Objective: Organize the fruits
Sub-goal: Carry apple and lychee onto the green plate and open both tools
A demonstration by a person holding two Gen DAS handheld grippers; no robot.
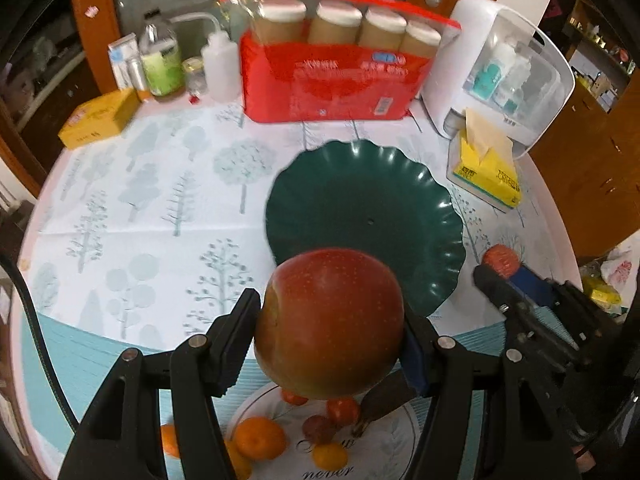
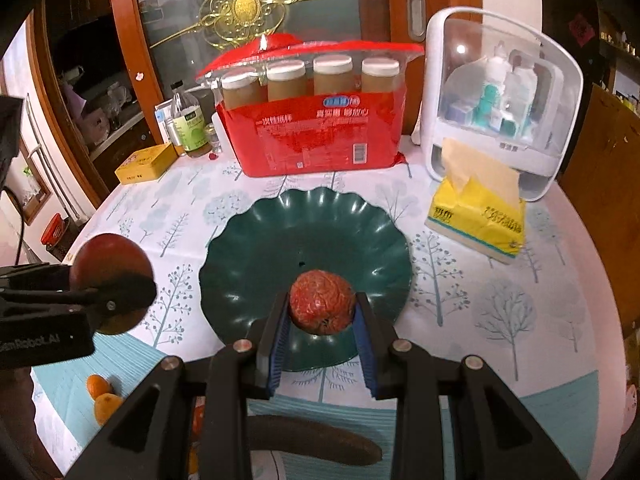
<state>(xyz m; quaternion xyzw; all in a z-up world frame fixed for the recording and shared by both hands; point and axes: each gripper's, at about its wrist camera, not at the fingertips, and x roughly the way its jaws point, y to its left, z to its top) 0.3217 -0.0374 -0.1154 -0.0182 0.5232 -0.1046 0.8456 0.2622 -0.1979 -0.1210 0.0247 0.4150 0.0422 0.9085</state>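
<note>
My left gripper (image 1: 330,328) is shut on a big red apple (image 1: 330,324) and holds it above the near rim of an empty dark green scalloped plate (image 1: 360,200). My right gripper (image 2: 322,312) is shut on a wrinkled red fruit (image 2: 322,302) over the near part of the same plate (image 2: 280,240). The apple (image 2: 108,264) and the left gripper show at the left of the right wrist view. The right gripper and its fruit (image 1: 500,260) show at the right of the left wrist view. Below lies a white plate (image 1: 384,440) with oranges (image 1: 260,438), small red fruits (image 1: 342,410) and a dark banana (image 2: 312,438).
At the back stand a red pack of paper cups (image 2: 316,136), a white storage box (image 2: 500,100), a yellow tissue pack (image 2: 476,216), bottles (image 2: 190,124) and a yellow box (image 2: 146,164). The tablecloth has a tree print.
</note>
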